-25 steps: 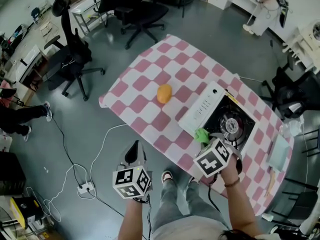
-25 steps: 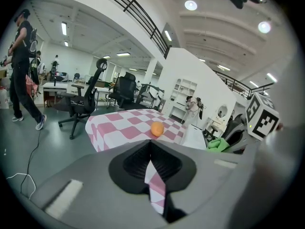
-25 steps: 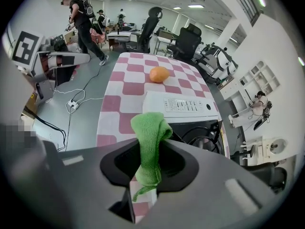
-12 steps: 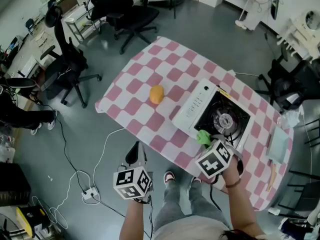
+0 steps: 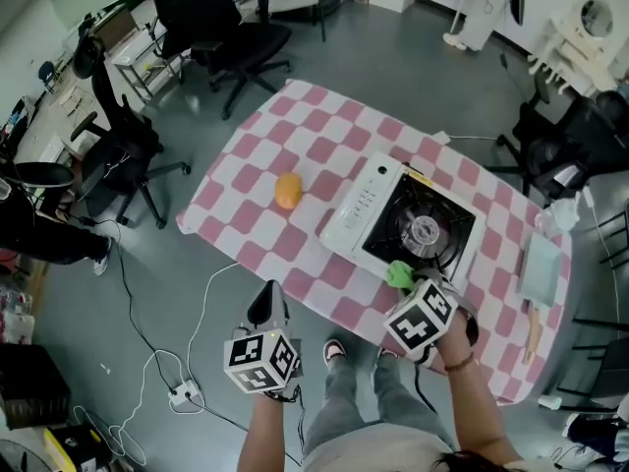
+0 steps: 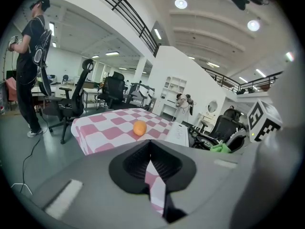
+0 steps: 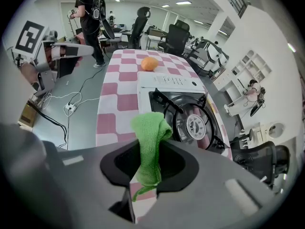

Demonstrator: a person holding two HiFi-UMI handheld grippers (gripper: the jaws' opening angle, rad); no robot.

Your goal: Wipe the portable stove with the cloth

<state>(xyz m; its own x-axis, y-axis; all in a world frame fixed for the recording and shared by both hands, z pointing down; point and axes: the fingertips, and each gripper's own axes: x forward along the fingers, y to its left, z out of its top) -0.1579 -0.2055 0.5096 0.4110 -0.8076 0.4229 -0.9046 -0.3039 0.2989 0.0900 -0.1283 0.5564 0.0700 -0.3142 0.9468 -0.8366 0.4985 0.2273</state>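
The portable stove [image 5: 403, 226] is white with a black burner well and lies on the pink-checked table [image 5: 265, 165]. At the stove's near edge my right gripper [image 5: 405, 283] is shut on the green cloth [image 5: 398, 273]. In the right gripper view the cloth [image 7: 151, 137] stands up bunched between the jaws, with the stove [image 7: 190, 116] just ahead. My left gripper [image 5: 267, 301] hangs off the table's near-left side over the floor. In the left gripper view its jaws are shut with nothing between them [image 6: 151, 157].
An orange [image 5: 288, 190] lies on the table left of the stove. A pale tray [image 5: 543, 268] sits at the table's right end. Black office chairs [image 5: 231, 28] stand beyond the table. Cables and a power strip [image 5: 182, 393] lie on the floor by my left gripper.
The head view has drifted, so the table now sits further left in the picture. Both grippers keep their places, and the cloth stays pinched at the stove's near edge.
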